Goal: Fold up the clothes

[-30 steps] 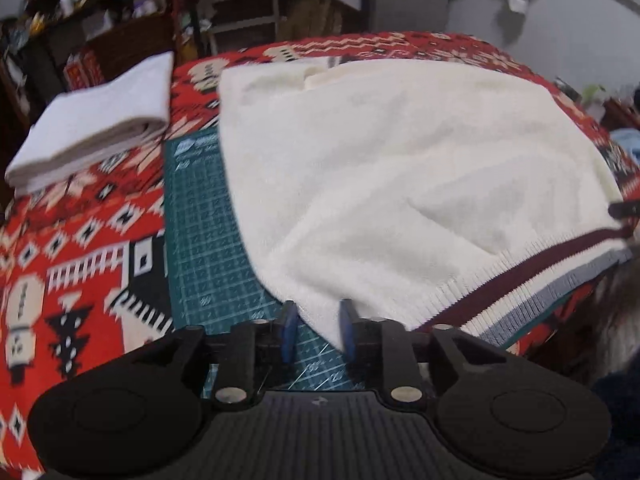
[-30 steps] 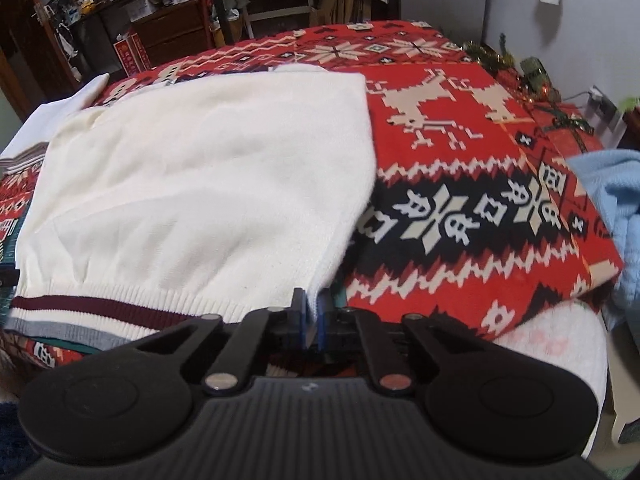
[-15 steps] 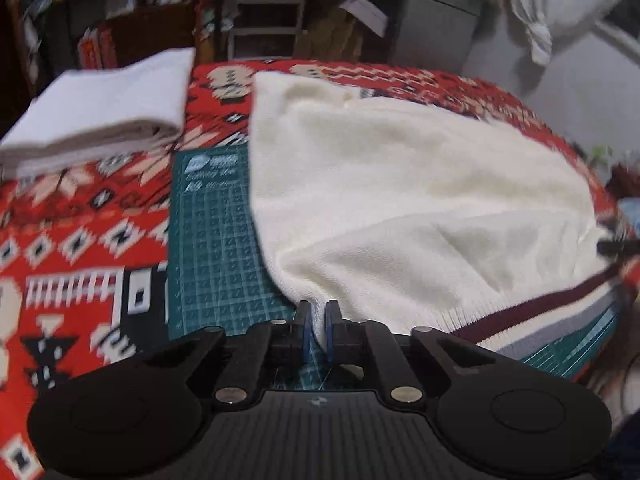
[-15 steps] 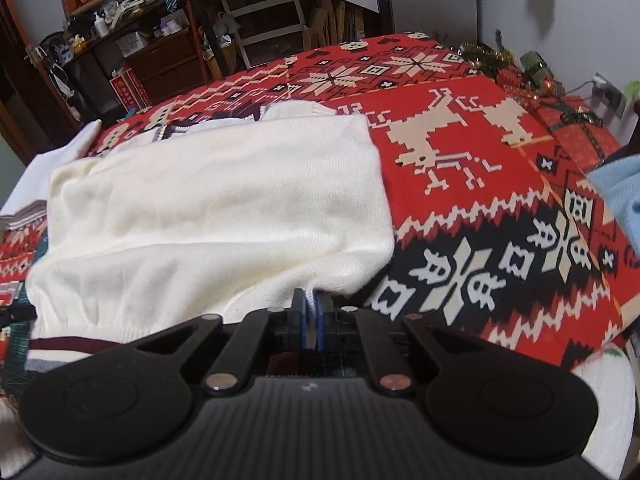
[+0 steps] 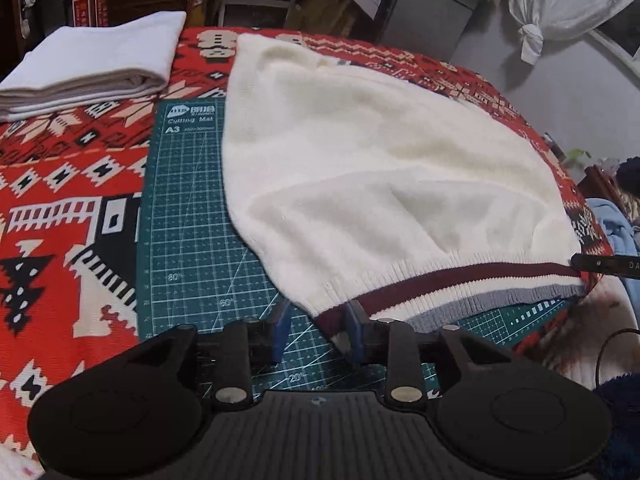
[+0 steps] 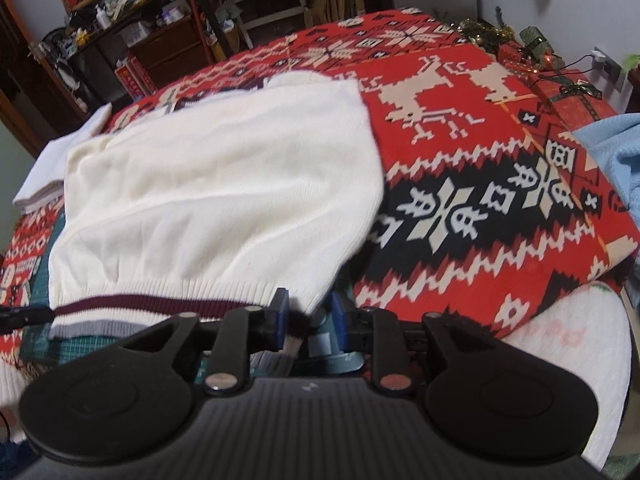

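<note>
A red patterned blanket (image 5: 60, 184) covers the table, a green cutting mat (image 5: 188, 208) lies near its front edge, and cluttered shelves (image 6: 132, 20) stand beyond its far edge.

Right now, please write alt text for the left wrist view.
A cream sweater lies on a green cutting mat over a red patterned blanket. The open left gripper sits at its striped hem. Folded white cloth lies behind.
</note>
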`<state>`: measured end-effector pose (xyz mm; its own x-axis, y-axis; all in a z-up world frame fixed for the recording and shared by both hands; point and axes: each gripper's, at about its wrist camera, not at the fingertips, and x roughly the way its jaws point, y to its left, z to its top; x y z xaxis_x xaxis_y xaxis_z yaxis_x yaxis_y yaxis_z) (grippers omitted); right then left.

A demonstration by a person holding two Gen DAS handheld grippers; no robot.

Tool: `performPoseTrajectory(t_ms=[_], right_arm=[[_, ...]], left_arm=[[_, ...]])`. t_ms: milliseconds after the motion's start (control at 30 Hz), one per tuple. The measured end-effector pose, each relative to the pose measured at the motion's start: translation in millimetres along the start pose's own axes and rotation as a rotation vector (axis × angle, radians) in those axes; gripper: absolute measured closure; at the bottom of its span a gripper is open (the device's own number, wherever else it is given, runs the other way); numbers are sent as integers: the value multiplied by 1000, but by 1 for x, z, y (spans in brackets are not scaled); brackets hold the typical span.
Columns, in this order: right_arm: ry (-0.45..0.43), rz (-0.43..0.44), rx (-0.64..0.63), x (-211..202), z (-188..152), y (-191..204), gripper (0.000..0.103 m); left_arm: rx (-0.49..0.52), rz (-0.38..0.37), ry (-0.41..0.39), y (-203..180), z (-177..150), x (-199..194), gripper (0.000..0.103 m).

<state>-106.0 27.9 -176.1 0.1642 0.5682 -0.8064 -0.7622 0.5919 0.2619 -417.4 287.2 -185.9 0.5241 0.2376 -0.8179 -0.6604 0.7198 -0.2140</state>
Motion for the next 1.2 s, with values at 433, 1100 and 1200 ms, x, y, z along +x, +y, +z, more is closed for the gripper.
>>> performPoseTrajectory(t_ms=[433, 1100, 1200], right_arm=[[10, -7, -97, 1, -9, 15, 96], [76, 52, -72, -10, -12, -3, 97], [77, 54, -69, -11, -12, -2, 97]], left_arm=[[131, 68, 1, -22, -4, 2, 96], [-116, -108, 120, 9, -40, -32, 83], [-206, -157, 135, 18, -44, -28, 76]])
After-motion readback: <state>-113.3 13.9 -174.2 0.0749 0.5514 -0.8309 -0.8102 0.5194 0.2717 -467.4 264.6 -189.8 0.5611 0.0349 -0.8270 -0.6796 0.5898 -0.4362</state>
